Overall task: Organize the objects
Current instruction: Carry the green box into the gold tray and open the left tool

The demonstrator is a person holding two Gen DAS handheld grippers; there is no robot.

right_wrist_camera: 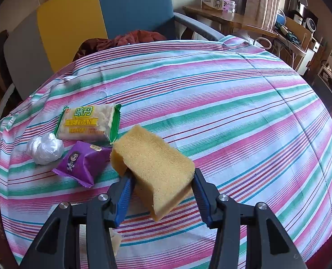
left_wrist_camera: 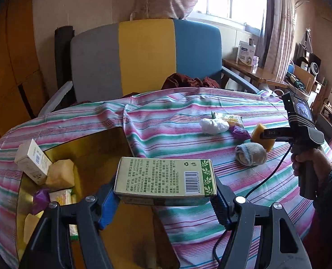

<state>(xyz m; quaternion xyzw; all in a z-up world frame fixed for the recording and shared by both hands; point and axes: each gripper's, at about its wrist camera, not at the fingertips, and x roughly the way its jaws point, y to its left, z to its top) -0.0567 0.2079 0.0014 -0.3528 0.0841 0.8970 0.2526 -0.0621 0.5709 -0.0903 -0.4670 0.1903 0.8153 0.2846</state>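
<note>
Two grippers are each holding one item, so the step in hand reads as carrying both to the bin. The left gripper (left_wrist_camera: pixel 166 198) is clamping a green box (left_wrist_camera: pixel 166 178) by its short ends, jaws about half spread with the pads pressing on the card, and the box is hanging level above the cloth (left_wrist_camera: pixel 188 134), just right of the yellow bin (left_wrist_camera: pixel 94 143). To do this well, I judge the left hand should be keeping the box level until it is over the bin's open middle, clear of the white box (left_wrist_camera: pixel 32 161) leaning on the rim, then lowering before letting go. The right gripper (right_wrist_camera: pixel 162 194) is pinching a sponge (right_wrist_camera: pixel 153 163), jaws fairly narrow and sinking into the foam, which is tilting up off the cloth. A gentle squeeze is enough there; it should be waiting its turn. Left is pointing moderately downward, right more steeply. Farther off, a purple packet (right_wrist_camera: pixel 82 163), a plastic ball (right_wrist_camera: pixel 45 148) and a snack pack (right_wrist_camera: pixel 88 122) are lying close together, and a sock (left_wrist_camera: pixel 251 153) is lying apart.
</note>
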